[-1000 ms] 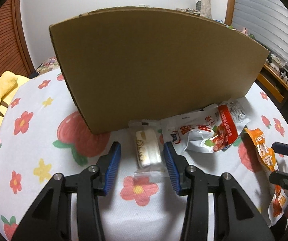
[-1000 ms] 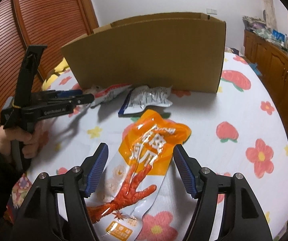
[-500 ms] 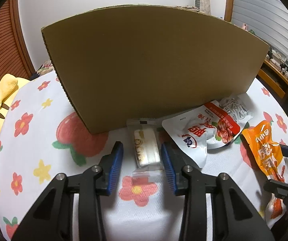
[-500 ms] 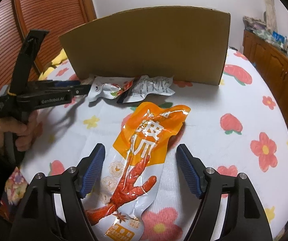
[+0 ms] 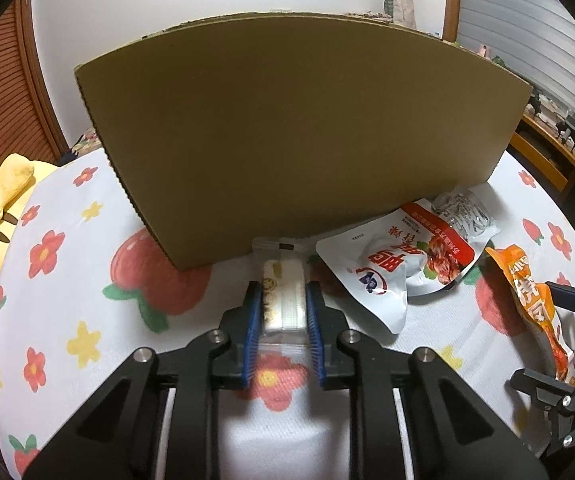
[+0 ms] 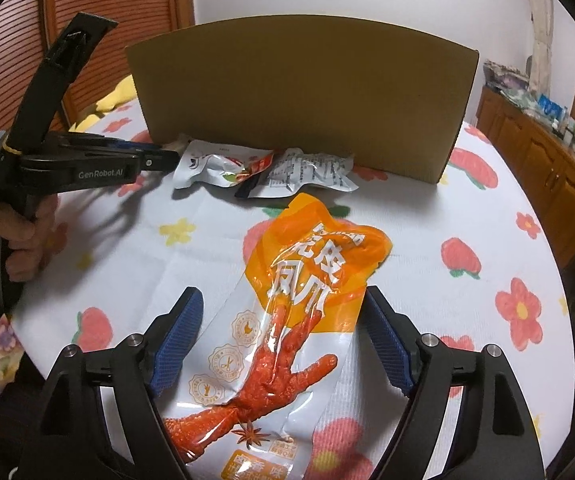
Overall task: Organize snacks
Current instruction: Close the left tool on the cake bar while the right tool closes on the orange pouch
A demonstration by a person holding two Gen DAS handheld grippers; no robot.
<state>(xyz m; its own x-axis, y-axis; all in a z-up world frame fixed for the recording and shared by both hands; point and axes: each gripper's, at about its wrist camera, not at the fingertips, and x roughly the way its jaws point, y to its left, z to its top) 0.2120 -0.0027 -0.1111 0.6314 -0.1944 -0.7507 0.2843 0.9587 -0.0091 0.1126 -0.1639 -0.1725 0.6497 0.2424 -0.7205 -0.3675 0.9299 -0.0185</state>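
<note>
**L grip set on small cake pack, R lined up on orange pack**

Step in hand: first pickups, both hands at once. Nothing visibly in the cardboard box (image 5: 303, 128) yet; its inside is hidden from both cams, so can't confirm.

L side: your left gripper (image 5: 282, 312) has just been closing and is now clenched on the small clear-wrapped cake pack (image 5: 282, 300), blue pads pressing both long sides. Pack lies on the flowered tablecloth (image 5: 67, 280), far end just touching the front wall of the box. Grip looks centred, wrapper tail poking back between the fingers.

R side: your right gripper (image 6: 283, 344) has just been opening; it's released, jaws wide, straddling the orange chicken-foot pack (image 6: 287, 320). Right pad is at the pack's edge but doesn't squeeze it; left pad stands clear. Pack flat on cloth, near the box but not touching.

Others: white-and-red pouch (image 5: 391, 268) and a silver-printed pouch (image 5: 463, 212) overlap against the box front, untouched.

Next, as I read it: lift L pack up and over the box wall, since the wall is tall and close, so go up first, then fwd. R needs to close on the orange pack; it's thin and slick, may buckle or slide, so squeeze across the middle, low to the cloth.
</note>
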